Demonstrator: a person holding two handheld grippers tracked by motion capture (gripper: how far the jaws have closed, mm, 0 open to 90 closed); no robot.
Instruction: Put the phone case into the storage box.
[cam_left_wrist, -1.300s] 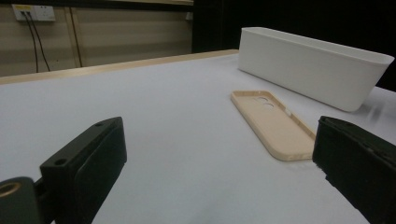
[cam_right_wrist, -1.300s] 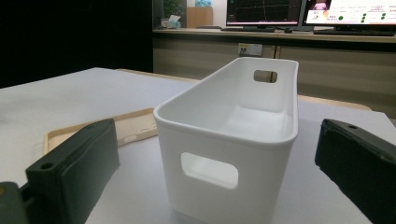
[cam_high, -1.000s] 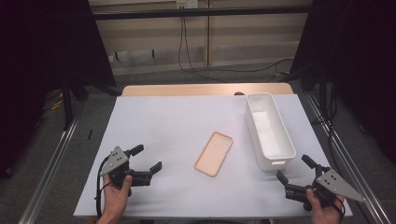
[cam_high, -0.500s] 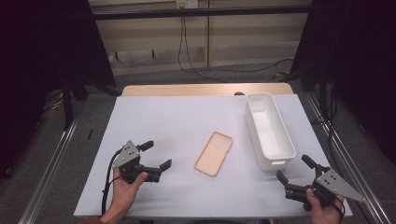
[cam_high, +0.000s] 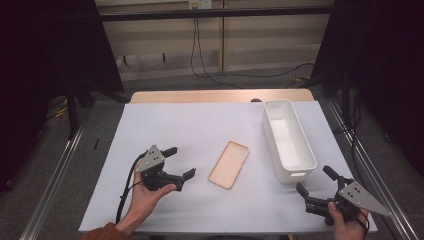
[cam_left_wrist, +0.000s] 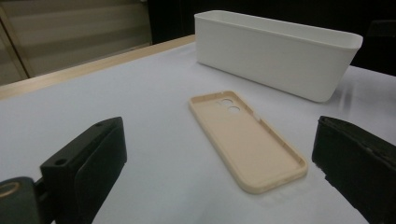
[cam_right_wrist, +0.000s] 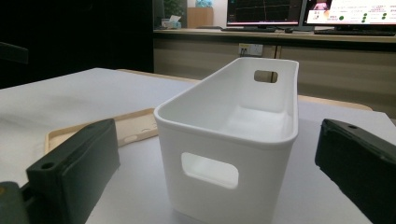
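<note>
So far, almost nothing of the work looks done. The jaws of the left gripper (cam_high: 181, 162) stand wide apart and hold nothing; in the left gripper view the phone case (cam_left_wrist: 246, 138) lies between them but farther ahead, not yet touched. The jaws of the right gripper (cam_high: 313, 182) are also spread and empty, and in the right gripper view they frame the short end of the white bin (cam_right_wrist: 233, 154) with its handle cut-out. From the high view, the left gripper sits at about 8 o'clock on the bench (cam_high: 200, 125), pointing toward 3 o'clock, with the case just beyond its tips, near the middle and a little toward 5 o'clock. The case lies flat with its hollow side up, camera holes toward 12 o'clock. The bin stands at about 3 o'clock, long side running from 12 to 6, apart from the case, and its inside appears empty. The right gripper rests at 5 o'clock, near the bin's close end. I judge the left gripper is in approach; what is left is closing on the case, lifting it, and probably placing it into the bin.
</note>
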